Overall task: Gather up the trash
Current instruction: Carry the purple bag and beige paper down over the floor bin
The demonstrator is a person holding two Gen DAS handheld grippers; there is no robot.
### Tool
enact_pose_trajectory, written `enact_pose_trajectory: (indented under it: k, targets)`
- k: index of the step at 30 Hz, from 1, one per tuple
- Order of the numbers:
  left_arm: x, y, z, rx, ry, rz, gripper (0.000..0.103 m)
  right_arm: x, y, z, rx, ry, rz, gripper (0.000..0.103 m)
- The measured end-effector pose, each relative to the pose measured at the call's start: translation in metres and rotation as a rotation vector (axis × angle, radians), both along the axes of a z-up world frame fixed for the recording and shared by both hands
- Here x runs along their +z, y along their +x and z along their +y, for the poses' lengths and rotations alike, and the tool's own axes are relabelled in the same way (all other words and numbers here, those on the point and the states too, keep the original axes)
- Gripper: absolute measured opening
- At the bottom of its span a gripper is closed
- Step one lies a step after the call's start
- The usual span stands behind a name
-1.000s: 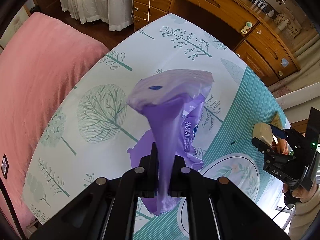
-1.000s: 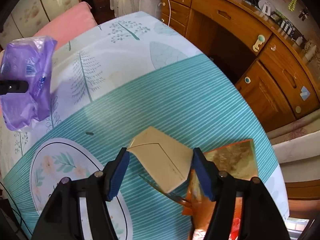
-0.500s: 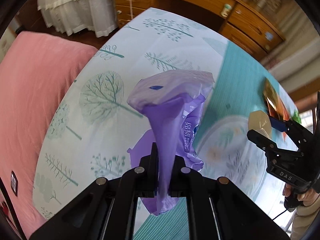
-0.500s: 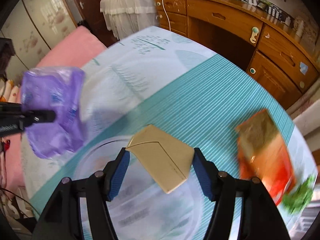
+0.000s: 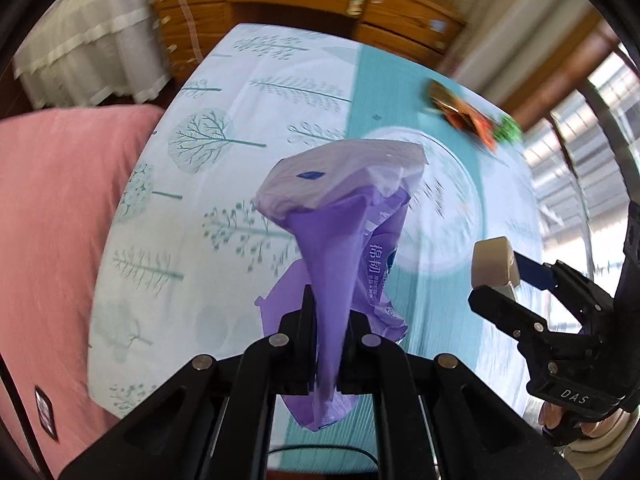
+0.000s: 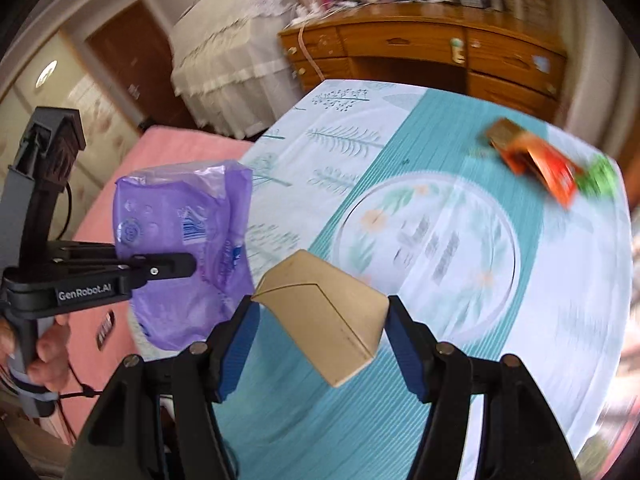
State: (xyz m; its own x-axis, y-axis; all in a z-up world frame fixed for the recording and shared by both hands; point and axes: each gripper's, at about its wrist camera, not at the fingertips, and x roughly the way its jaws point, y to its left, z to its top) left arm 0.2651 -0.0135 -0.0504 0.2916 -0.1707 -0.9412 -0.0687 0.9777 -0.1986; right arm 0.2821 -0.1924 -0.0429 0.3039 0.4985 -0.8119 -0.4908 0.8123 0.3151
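Observation:
My left gripper (image 5: 329, 322) is shut on a crumpled purple plastic wrapper (image 5: 344, 216) and holds it above the near part of the table; the wrapper (image 6: 182, 248) and the left gripper (image 6: 176, 266) also show at the left of the right wrist view. My right gripper (image 6: 320, 332) is shut on a tan folded cardboard piece (image 6: 326, 316) and holds it above the table's near edge; it shows at the right of the left wrist view (image 5: 494, 284). An orange snack packet (image 6: 536, 162) and a green scrap (image 6: 600, 176) lie on the far right of the table.
The table wears a cloth (image 6: 400, 152) with trees, teal stripes and a round flower print. A pink bed (image 5: 52, 216) lies to the left. A wooden desk with drawers (image 6: 420, 52) and a white-draped piece of furniture (image 6: 224, 64) stand behind the table.
Both grippers have pulled back toward the near edge and risen, each with its trash. My right gripper has come closer to the left. The orange packet now lies far off.

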Motion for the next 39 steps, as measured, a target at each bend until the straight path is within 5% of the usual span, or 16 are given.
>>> enact_pose_trajectory:
  k: [8,17,26,36,39]
  targets:
    - [0.012,-0.100,0.026,-0.224,-0.032,-0.029,0.004,0.017,-0.146,0.019,-0.284,0.023,-0.018,0.064]
    - [-0.031,-0.188,0.041,-0.396,0.003,0.050,0.004,-0.024,-0.262,0.040,-0.500,-0.005,0.099,0.064]
    - [-0.124,-0.248,0.016,-0.480,0.017,0.159,0.004,-0.132,-0.322,0.031,-0.628,-0.039,0.314,0.064]
    - [-0.279,-0.259,-0.010,-0.432,0.035,0.241,0.005,-0.286,-0.323,0.016,-0.649,-0.032,0.404,0.064]
    - [-0.314,-0.254,-0.012,-0.423,0.045,0.237,0.016,-0.328,-0.315,0.011,-0.665,-0.005,0.420,0.064]
